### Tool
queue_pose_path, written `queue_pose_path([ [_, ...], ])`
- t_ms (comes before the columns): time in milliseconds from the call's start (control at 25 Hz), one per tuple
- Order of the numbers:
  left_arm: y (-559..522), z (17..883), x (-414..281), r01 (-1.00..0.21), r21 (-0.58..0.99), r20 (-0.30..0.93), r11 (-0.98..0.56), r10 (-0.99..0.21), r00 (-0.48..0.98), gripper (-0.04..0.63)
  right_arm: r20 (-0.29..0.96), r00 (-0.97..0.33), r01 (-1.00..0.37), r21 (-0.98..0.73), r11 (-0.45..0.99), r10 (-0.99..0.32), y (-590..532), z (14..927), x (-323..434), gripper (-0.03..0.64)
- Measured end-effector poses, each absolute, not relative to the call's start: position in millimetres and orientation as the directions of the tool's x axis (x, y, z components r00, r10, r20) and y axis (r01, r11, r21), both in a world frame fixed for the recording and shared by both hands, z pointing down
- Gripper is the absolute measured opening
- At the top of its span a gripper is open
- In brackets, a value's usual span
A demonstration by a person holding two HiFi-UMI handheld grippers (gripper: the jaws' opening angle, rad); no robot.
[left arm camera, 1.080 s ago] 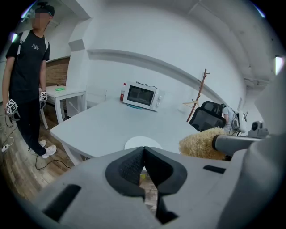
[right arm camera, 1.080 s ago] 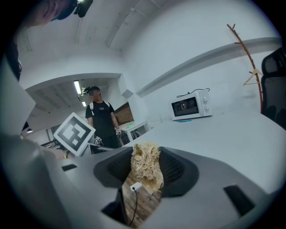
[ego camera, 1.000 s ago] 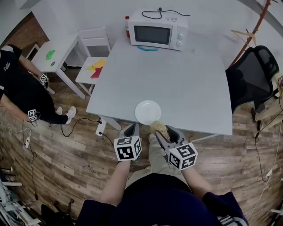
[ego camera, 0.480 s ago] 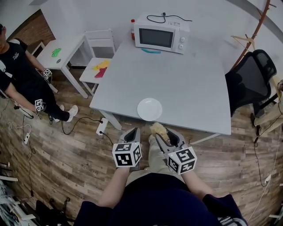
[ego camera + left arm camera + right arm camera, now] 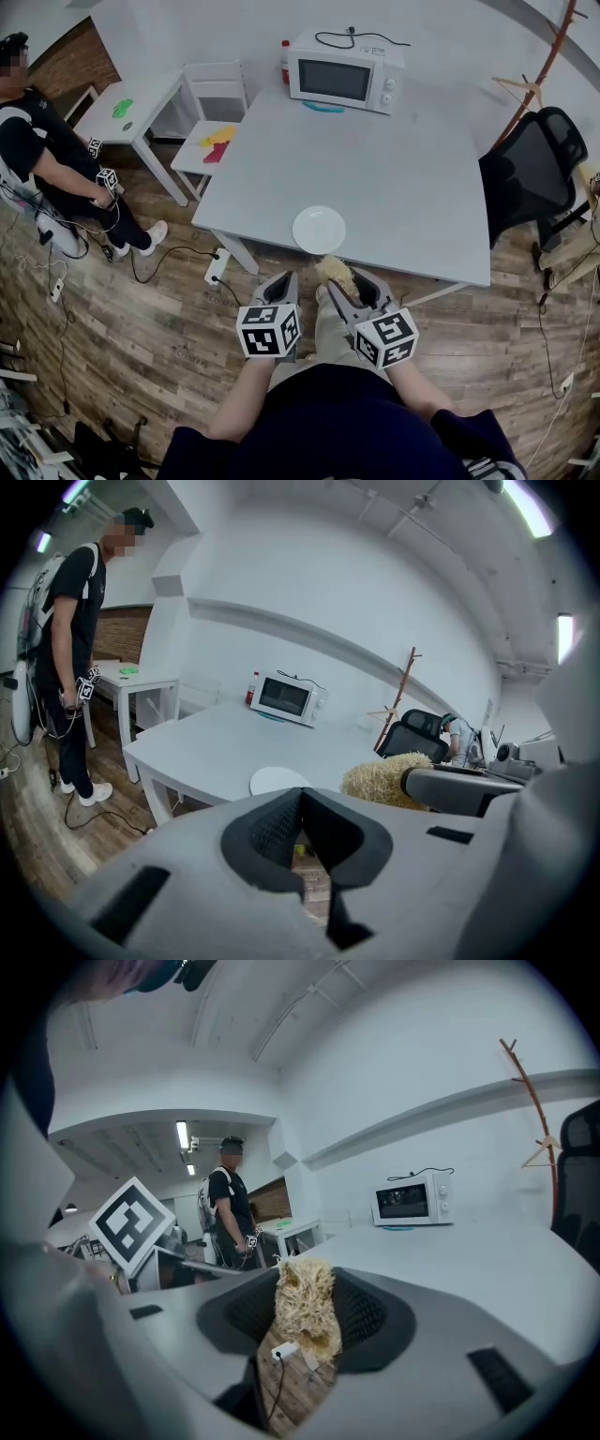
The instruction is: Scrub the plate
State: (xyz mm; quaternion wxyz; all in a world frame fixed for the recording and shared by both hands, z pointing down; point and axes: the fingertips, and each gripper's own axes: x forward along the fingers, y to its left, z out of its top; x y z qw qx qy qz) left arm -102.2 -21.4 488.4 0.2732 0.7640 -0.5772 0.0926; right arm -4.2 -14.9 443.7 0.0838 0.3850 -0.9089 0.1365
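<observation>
Fingers of right gripper clamped on scrubber; left gripper shut, empty. Plate untouched near table edge (nothing steadying it). Could skid off under a hard first stroke. Against a second ago: plate unmoved, grippers barely shifted, bystander in a new pose.

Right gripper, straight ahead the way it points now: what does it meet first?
Probably the plate near the table edge, with the scrubber clamped in the right gripper touching first. Height is hard to judge.
</observation>
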Motion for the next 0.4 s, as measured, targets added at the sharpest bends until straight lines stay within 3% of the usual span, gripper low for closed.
queue_pose_path([
  [400, -18.7, 481.1, -100.5, -0.926, 0.327, 0.434, -0.191, -0.840, 0.327, 0.018, 0.268, -0.688, -0.722, -0.164, 0.672, -0.675, -11.6, 442.2, -6.3, 0.179],
])
